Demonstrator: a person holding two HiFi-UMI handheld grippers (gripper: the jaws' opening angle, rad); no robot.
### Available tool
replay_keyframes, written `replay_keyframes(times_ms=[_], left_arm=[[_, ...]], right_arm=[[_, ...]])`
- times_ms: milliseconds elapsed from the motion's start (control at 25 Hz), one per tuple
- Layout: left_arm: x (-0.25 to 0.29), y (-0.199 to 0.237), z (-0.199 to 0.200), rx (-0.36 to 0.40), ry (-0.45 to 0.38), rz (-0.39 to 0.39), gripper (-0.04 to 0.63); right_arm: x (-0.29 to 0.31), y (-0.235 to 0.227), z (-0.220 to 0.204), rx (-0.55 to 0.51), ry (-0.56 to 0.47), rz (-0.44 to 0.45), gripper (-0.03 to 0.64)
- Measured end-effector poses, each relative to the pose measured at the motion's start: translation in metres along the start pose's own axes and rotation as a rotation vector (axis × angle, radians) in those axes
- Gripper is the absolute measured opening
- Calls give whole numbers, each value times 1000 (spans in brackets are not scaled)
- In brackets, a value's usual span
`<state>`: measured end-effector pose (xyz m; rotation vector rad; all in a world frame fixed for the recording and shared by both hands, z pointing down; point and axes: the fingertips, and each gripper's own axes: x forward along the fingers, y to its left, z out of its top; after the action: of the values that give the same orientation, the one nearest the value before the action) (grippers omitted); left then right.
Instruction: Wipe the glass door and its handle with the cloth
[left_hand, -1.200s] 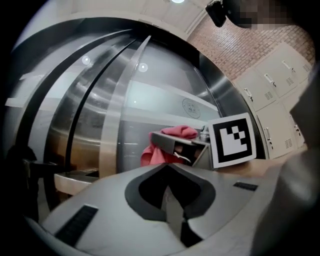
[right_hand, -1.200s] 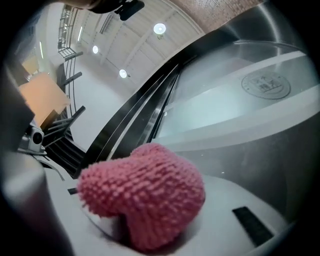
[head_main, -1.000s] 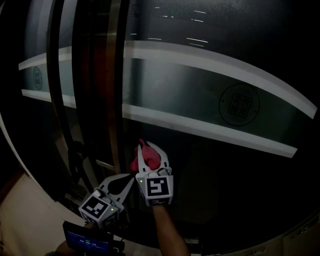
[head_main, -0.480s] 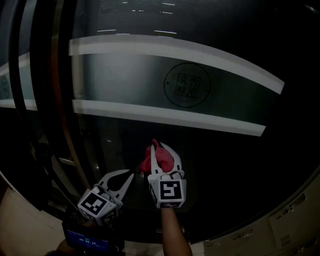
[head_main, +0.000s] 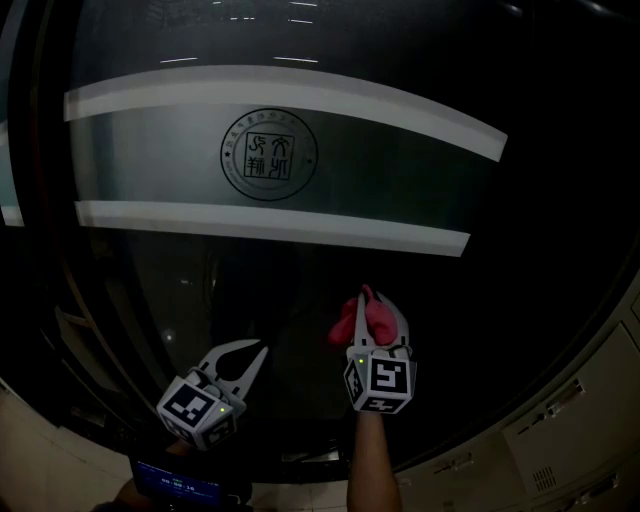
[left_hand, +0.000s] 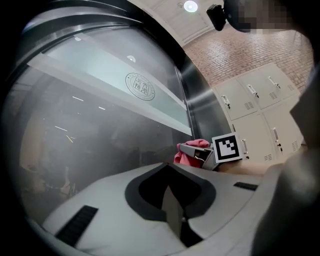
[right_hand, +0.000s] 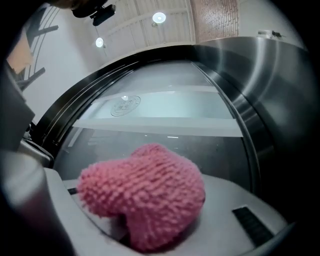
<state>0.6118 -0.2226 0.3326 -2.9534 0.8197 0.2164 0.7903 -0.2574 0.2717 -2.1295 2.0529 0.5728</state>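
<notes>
Frosted band (head_main: 400, 170), round emblem (head_main: 268, 154) above cloth (head_main: 350, 320)

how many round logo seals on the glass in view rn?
1. The round seal sits in the frosted band of the glass door, above and left of the right gripper holding the pink cloth. More may lie outside the frame.

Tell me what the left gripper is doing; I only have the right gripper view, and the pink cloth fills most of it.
Observer: The left gripper is shut with nothing in it, going by its own view.
Operator: Where is it relative to mine?
Observer: In the head view it sits left of the right gripper, apart from it and off the cloth.
Operator: Anything off to my right?
Observer: Pale lockers stand just beyond the metal frame.
</notes>
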Motion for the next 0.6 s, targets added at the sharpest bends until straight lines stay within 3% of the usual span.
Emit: replay_keyframes(times_ms=[160,360,480,600], left_arm=[[4,-2,-7,2,16,17,14],[-13,20,-5,10,17,77,14],[-32,40,-7,38,37,127,14],[-61,66,-8,52,56,187,14]], right_arm=[[1,-22,-12,-1,20,-9,51],[-3,-7,-7,6,0,-12,51],[-5,46,5,27,-54,53,51],[2,131,16,45,-93,193,51]])
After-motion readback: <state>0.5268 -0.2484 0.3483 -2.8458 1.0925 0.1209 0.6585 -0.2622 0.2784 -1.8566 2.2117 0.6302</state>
